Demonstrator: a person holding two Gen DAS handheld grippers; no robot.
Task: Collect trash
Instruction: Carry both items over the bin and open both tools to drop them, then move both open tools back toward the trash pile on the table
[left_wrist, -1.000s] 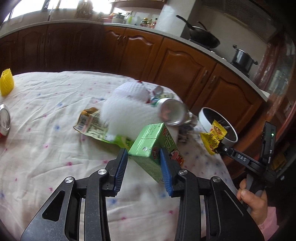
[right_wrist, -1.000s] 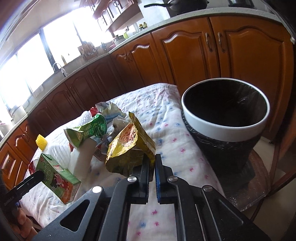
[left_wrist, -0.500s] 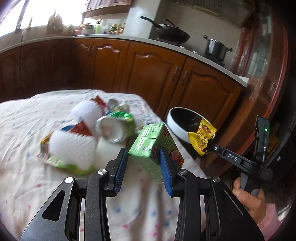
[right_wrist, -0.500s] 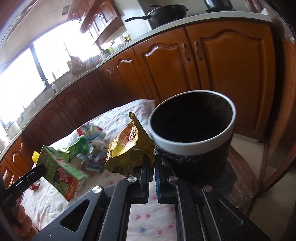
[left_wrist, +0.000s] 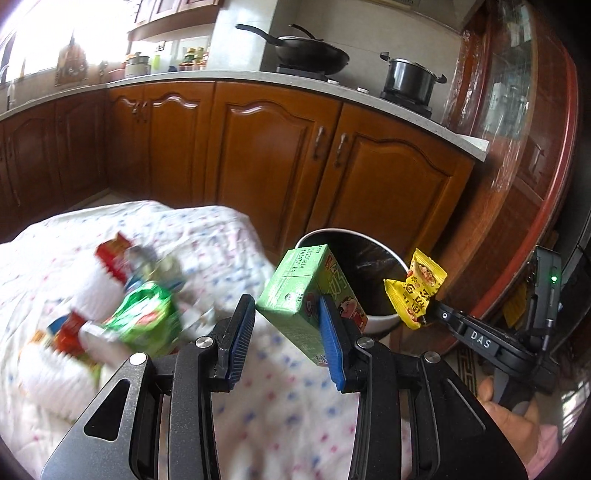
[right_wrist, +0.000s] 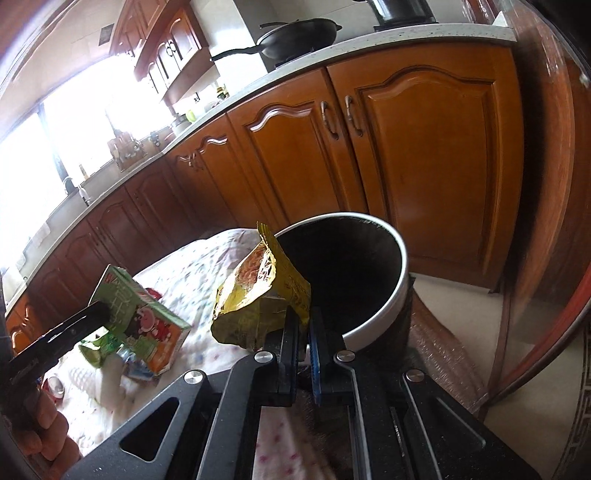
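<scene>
Beside the bin, we are now carrying both catches closer: left gripper clamping the green carton, right gripper pinched tight on the yellow wrapper, nearly over the rim, ready for dropping.

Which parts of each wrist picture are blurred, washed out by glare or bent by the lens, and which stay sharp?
Left wrist view: the trash pile on the tablecloth is smeared by motion; the green carton in the left tongs stays sharp. Right wrist view: the window is blown out white; the counter edge bows with fisheye distortion; the yellow wrapper is sharp.
</scene>
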